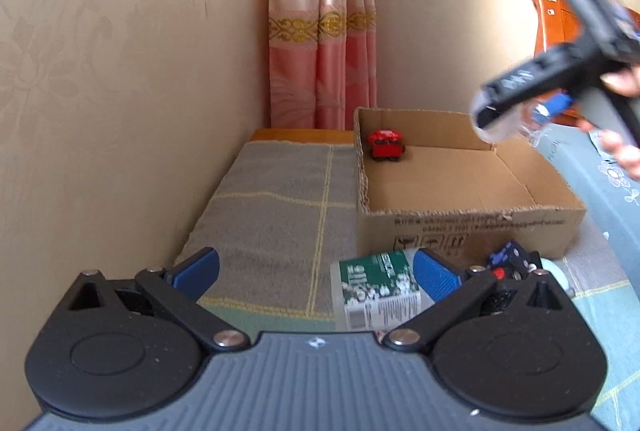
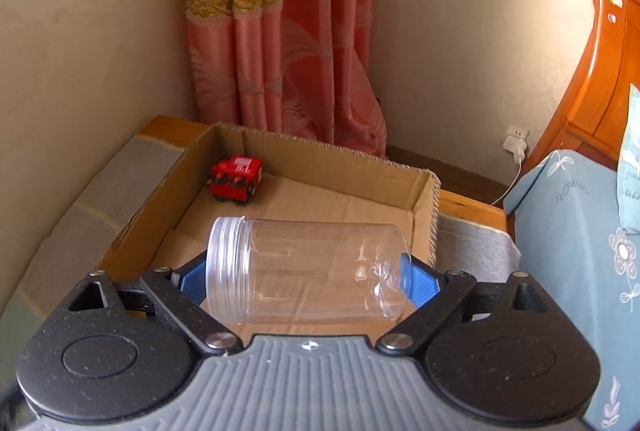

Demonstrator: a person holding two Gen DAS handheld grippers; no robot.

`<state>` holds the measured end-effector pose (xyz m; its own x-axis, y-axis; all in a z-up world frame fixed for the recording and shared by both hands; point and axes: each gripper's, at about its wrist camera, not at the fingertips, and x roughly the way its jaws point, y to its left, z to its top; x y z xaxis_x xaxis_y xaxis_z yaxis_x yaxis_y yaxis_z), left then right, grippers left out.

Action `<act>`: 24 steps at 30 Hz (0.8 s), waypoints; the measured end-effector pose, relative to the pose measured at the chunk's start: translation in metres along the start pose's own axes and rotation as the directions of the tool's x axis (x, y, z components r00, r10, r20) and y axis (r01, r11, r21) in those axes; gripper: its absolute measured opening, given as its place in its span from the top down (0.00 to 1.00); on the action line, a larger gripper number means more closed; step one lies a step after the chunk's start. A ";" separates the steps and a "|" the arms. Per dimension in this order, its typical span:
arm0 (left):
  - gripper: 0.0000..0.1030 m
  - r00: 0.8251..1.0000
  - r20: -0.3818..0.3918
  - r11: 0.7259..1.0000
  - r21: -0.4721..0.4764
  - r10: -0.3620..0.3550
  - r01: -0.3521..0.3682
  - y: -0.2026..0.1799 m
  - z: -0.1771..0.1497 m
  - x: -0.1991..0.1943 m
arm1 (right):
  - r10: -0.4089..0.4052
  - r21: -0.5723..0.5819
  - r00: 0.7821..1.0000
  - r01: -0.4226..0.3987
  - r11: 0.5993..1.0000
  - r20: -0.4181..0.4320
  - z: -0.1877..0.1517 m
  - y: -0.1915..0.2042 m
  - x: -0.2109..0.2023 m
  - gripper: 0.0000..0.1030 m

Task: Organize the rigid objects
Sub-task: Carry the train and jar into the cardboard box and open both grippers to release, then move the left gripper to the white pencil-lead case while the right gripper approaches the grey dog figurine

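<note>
Left gripper [image 1: 316, 271], right gripper [image 2: 308, 279]: black linkages, blue pads, grey ribbed bodies.

Pink pleated curtain with gold band [image 2: 280, 63] far centre; white wall plug [image 2: 516, 145] far right; orange wooden headboard [image 2: 600, 71] right.

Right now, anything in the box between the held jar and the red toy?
Nothing: right wrist view shows only bare cardboard box floor between the clear jar, clamped sideways in the right gripper, and the red toy truck.
</note>
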<state>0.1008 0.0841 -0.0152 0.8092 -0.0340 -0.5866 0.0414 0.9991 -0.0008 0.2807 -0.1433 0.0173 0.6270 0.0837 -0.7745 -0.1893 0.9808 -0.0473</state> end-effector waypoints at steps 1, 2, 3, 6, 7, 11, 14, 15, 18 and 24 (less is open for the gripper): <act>0.01 1.000 -0.006 1.000 -0.001 -0.007 0.007 -0.001 -0.001 -0.001 | -0.016 -0.004 1.000 0.016 1.000 0.006 0.005 0.002 0.007 0.07; 0.01 1.000 -0.012 1.000 0.002 -0.014 0.014 -0.002 -0.003 -0.001 | -0.033 0.006 0.999 0.033 0.999 0.010 0.011 0.003 0.014 0.07; 0.01 1.000 -0.017 1.000 0.004 -0.016 0.016 -0.002 -0.004 -0.002 | -0.039 0.029 0.999 0.039 0.999 0.012 0.016 0.002 0.020 0.07; 0.01 1.000 -0.026 1.000 0.022 -0.011 0.011 -0.005 -0.006 -0.001 | -0.047 0.097 0.999 0.048 0.994 -0.013 0.024 -0.005 0.033 0.00; 0.01 1.000 -0.026 1.000 0.027 -0.008 0.009 -0.005 -0.007 -0.001 | -0.047 0.107 0.999 0.050 0.993 -0.023 0.024 -0.006 0.033 0.00; 0.01 0.999 -0.035 0.999 0.032 -0.010 0.011 -0.006 -0.009 -0.001 | -0.053 0.087 0.999 0.053 0.995 0.003 0.015 -0.006 0.020 0.00; 0.01 0.999 -0.036 0.999 0.038 -0.019 0.021 -0.008 -0.010 0.000 | -0.063 0.067 0.998 0.061 0.996 0.019 0.007 -0.005 0.009 0.00; 0.01 0.999 -0.037 0.999 0.040 -0.020 0.022 -0.008 -0.009 0.001 | -0.065 0.063 0.998 0.063 0.996 0.024 0.005 -0.004 0.005 0.00; 0.01 0.999 -0.049 0.999 0.049 -0.016 0.019 -0.010 -0.011 0.003 | -0.052 0.064 0.998 0.050 0.997 0.043 -0.005 -0.005 -0.008 0.00; 0.01 0.998 -0.056 0.997 0.070 -0.023 0.027 -0.013 -0.009 0.005 | -0.028 0.058 0.998 0.025 0.998 0.057 -0.037 -0.002 -0.029 0.00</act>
<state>0.0990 0.0714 -0.0259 0.7739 -0.0559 -0.6309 0.1046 0.9937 0.0403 0.2350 -0.1545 0.0159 0.6742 0.0662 -0.7356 -0.1296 0.9911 -0.0295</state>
